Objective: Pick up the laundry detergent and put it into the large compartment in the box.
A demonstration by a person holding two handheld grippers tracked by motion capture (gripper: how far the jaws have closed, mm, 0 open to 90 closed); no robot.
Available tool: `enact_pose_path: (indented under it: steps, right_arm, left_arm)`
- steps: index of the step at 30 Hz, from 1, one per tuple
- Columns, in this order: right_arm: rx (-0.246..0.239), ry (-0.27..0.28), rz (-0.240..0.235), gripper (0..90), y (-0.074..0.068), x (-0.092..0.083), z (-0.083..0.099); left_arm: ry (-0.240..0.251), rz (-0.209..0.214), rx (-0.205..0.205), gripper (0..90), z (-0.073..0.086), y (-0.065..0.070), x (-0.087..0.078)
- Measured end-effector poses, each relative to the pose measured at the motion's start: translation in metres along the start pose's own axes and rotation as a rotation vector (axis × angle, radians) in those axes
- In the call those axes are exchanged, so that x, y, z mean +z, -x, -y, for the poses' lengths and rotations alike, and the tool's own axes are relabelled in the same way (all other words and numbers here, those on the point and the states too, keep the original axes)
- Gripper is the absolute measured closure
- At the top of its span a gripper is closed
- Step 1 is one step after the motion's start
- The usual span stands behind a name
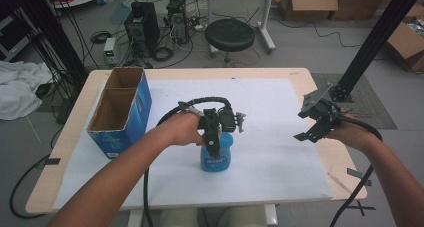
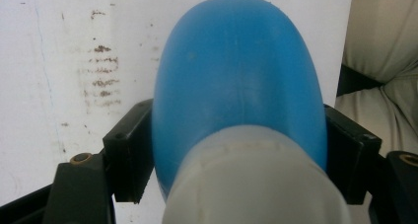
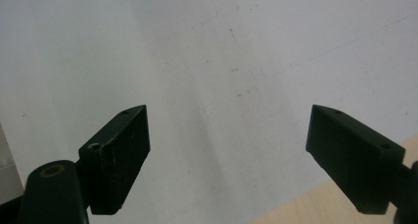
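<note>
I see a blue bottle (image 1: 216, 157) standing upright on the white sheet (image 1: 270, 137) that covers the table (image 1: 75, 112); I cannot tell what is in it. White lettering runs across its front, too small for me to read. My left gripper (image 1: 214, 137) comes down over its top, and in the left gripper view the blue bottle (image 2: 236, 81) sits between the fingers (image 2: 129, 152), which press on both its sides. Well off to the left of those fingers stands an open blue cardboard box (image 1: 120, 112) with two compartments. My right gripper (image 1: 314, 129) hangs near the table's right edge, its fingers (image 3: 118, 155) spread wide with nothing between them.
</note>
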State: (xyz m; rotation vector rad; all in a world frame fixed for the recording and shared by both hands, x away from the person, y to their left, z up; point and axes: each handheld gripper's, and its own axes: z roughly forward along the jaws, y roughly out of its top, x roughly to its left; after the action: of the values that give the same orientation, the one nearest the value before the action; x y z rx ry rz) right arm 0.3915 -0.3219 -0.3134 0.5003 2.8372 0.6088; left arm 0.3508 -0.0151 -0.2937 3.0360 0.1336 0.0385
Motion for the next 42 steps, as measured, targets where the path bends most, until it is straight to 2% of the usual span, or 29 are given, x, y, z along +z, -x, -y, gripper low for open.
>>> enact_pose_path:
  steps: [7,8,11,18,30,39,42]
  right_arm:
    - [0.0,0.0,-0.002,16.7,0.0,0.0,0.0]
    - [0.0,0.0,-0.002,16.7,0.0,0.0,0.0]
    - [-0.008,-0.001,-0.012,16.7,0.0,0.002,-0.001]
    - [-0.005,-0.001,-0.012,16.7,0.0,0.002,-0.002]
    - [-0.01,0.002,-0.017,16.7,-0.001,0.003,-0.003]
    - [-0.007,-0.001,-0.02,16.7,-0.001,0.003,-0.002]
    - [-0.005,-0.001,-0.02,16.7,-0.001,0.003,-0.001]
  left_arm:
    - [0.002,-0.001,0.001,28.3,0.0,0.0,0.0]
    - [-0.006,-0.005,0.014,28.3,0.0,-0.001,-0.001]
    - [-0.007,-0.006,0.016,30.2,0.0,-0.002,-0.001]
    - [0.003,-0.01,0.019,34.8,0.001,-0.002,-0.001]
    - [0.01,-0.014,0.028,37.0,0.001,-0.001,-0.001]
    - [0.011,-0.016,0.011,37.7,0.003,-0.001,-0.004]
    - [0.027,-0.007,-0.016,37.8,0.006,-0.002,-0.012]
